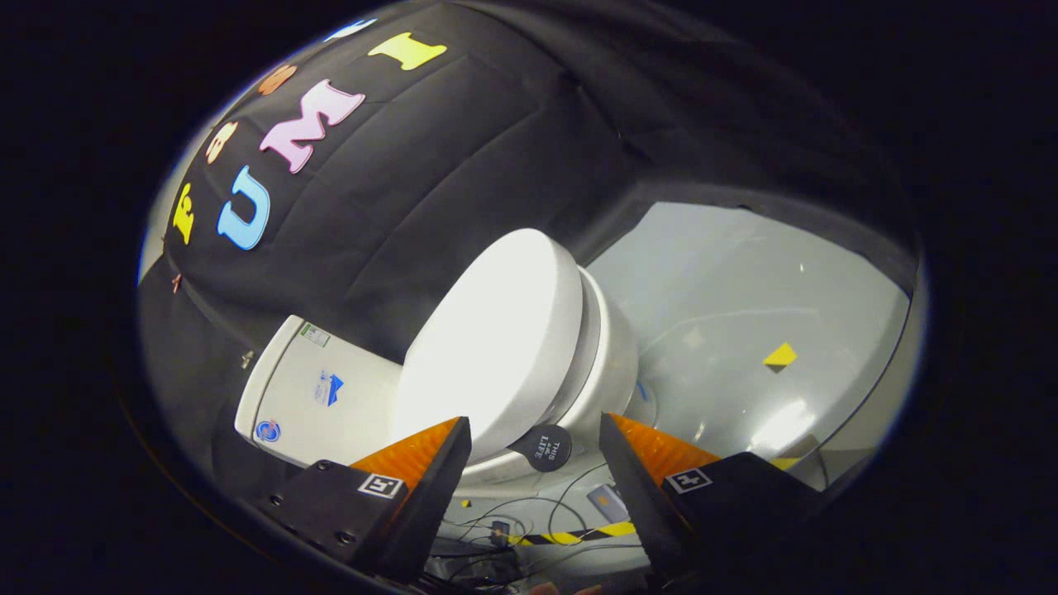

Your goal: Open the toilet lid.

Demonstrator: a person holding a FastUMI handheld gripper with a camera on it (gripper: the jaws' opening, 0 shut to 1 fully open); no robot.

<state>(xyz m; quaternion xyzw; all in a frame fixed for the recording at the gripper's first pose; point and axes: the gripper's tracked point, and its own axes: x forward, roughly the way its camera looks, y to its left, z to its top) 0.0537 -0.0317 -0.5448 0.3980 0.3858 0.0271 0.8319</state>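
A white toilet stands just ahead of my fingers, seen tilted. Its lid [496, 330] lies shut on the seat and bowl [607, 364], with the white tank [318, 392] behind it against the booth's black cloth. A small dark round tab [545, 447] sticks out from the lid's edge and sits between my two fingertips, a little beyond them. My gripper [536, 431] is open, the fingers wide apart, and neither finger touches the lid or the tab.
Grey glossy floor [744, 306] spreads past the bowl, with a small yellow marker [779, 356] on it. Under the fingers lie dark cables [529, 516] and a yellow-black striped tape [579, 535]. Black cloth wall [463, 140] closes the space behind the tank.
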